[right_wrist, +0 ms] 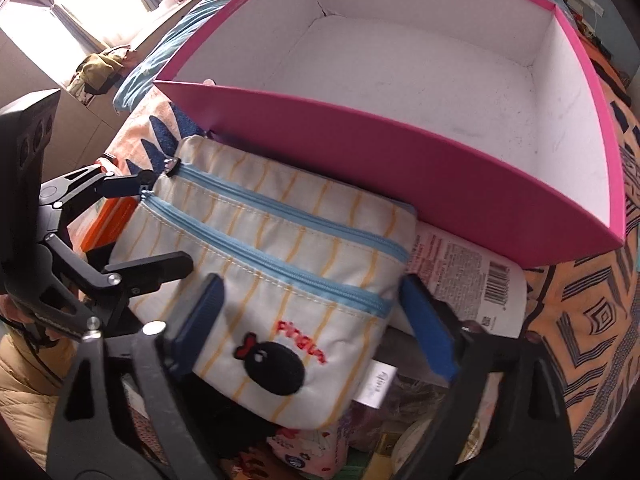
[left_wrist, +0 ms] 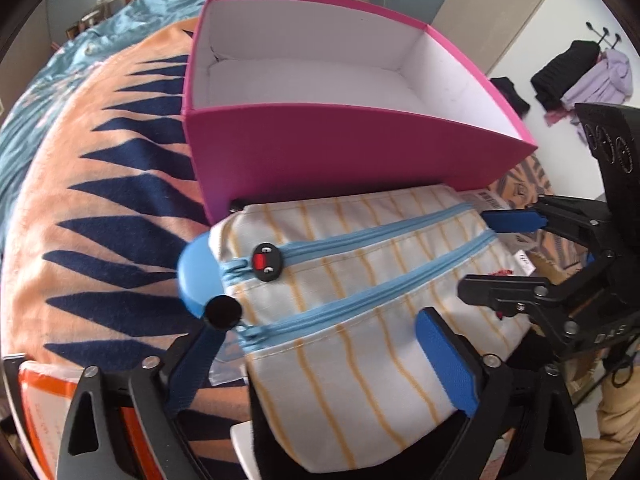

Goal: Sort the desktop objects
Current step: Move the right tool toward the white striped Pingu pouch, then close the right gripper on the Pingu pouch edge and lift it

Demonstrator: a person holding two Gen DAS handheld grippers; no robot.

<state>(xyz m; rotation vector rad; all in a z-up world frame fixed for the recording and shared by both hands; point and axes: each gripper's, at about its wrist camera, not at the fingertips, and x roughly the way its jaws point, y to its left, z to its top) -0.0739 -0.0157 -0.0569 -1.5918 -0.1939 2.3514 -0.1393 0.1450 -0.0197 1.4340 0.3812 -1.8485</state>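
Note:
A white pouch [left_wrist: 360, 300] with yellow stripes and two light-blue zips lies just in front of an empty pink box [left_wrist: 340, 148] with a white inside. My left gripper [left_wrist: 320, 324] straddles the pouch's zip-pull end, jaws wide, with a small gap showing at its left pad [left_wrist: 192, 372]. In the right wrist view the pouch [right_wrist: 280, 248] shows a black embroidered figure and red lettering. My right gripper [right_wrist: 312, 282] straddles that end, its pads [right_wrist: 428, 328] close to the cloth without squeezing it. The pink box [right_wrist: 400, 168] stands behind. Each gripper shows in the other's view, the right gripper [left_wrist: 474, 252] and the left gripper [right_wrist: 166, 218].
The pouch rests on clutter: a white packet with a barcode [right_wrist: 472, 280], an orange packet [left_wrist: 40, 408] and small items below. A blue round piece [left_wrist: 196, 280] sits at the pouch's zip end. An orange and navy blanket [left_wrist: 100, 200] covers the surface; a bed [left_wrist: 100, 24] lies beyond.

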